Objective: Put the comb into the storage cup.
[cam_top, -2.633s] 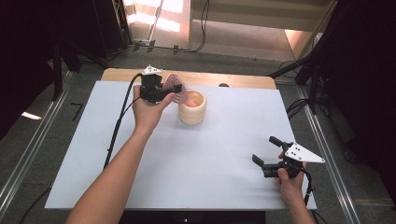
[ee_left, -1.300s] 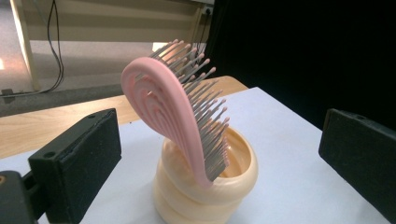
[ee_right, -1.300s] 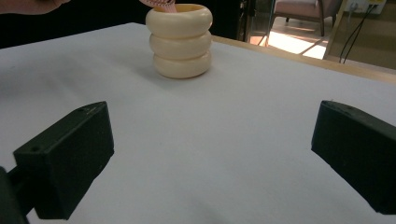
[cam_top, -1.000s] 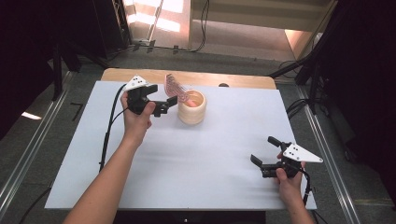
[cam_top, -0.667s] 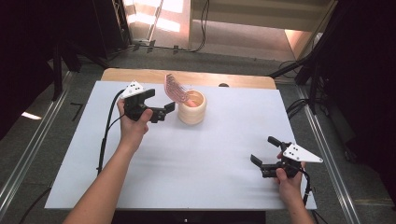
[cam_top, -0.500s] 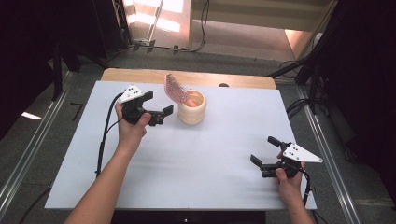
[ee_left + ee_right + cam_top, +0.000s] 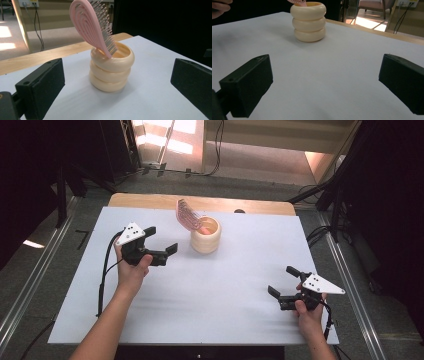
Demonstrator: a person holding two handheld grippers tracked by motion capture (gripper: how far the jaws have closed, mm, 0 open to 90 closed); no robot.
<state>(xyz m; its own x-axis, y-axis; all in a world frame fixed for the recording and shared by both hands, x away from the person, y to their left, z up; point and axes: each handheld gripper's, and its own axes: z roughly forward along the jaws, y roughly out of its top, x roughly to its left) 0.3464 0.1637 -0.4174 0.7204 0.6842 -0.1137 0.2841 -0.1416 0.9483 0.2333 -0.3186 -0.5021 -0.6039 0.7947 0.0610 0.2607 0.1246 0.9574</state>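
Observation:
A cream ringed cup [image 7: 206,236] [image 7: 110,70] [image 7: 309,22] stands at the table's back middle. A pink hairbrush [image 7: 186,214] [image 7: 93,25] stands handle-down in it, its head leaning out toward the back left. My left gripper [image 7: 160,241] [image 7: 117,82] is open and empty, a short way left of the cup, with its jaws aimed at it. At the front right, my right gripper [image 7: 284,281] [image 7: 324,82] is open and empty above the bare sheet, pointing toward the cup from far off.
A white sheet [image 7: 225,285] covers the table, with a strip of bare wood [image 7: 150,200] along the far edge. A small dark knob [image 7: 239,211] sits at the wood's edge behind the cup. Cables trail from both grippers toward me.
My left gripper has let go of the hairbrush, which stays standing in the cup, and has drawn back to the left and toward me. The right gripper has not moved.

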